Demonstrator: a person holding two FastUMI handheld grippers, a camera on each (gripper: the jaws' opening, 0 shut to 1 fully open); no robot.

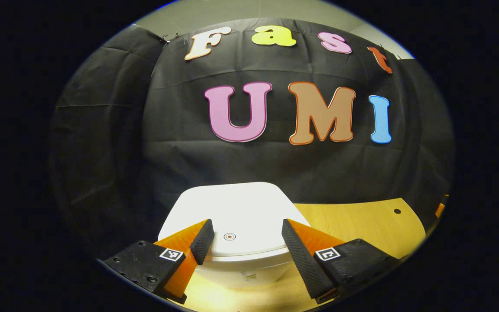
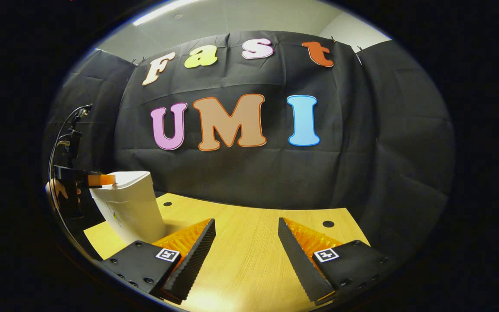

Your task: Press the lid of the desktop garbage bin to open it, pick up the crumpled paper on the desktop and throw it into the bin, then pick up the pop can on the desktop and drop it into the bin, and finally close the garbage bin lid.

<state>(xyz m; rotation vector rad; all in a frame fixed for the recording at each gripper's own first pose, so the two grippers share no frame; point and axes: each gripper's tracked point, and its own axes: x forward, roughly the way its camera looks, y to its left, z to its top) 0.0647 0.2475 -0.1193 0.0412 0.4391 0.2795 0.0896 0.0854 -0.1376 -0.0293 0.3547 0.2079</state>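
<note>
A white desktop garbage bin (image 1: 232,216) stands on the wooden desk (image 1: 362,225), its lid down, with a small round mark near the lid's front edge. My left gripper (image 1: 247,229) is open and hovers just above the lid's front, one finger on each side of the mark. In the right gripper view the same bin (image 2: 130,208) stands at the left of the desk, and the left gripper (image 2: 100,180) rests over its top, held by a hand (image 2: 56,190). My right gripper (image 2: 246,229) is open above bare desk, nothing between its fingers.
The desk (image 2: 249,251) has small round holes near its back edge (image 2: 328,224). Black cloth walls close off the back and sides. A cable (image 2: 65,130) hangs at the left behind the bin.
</note>
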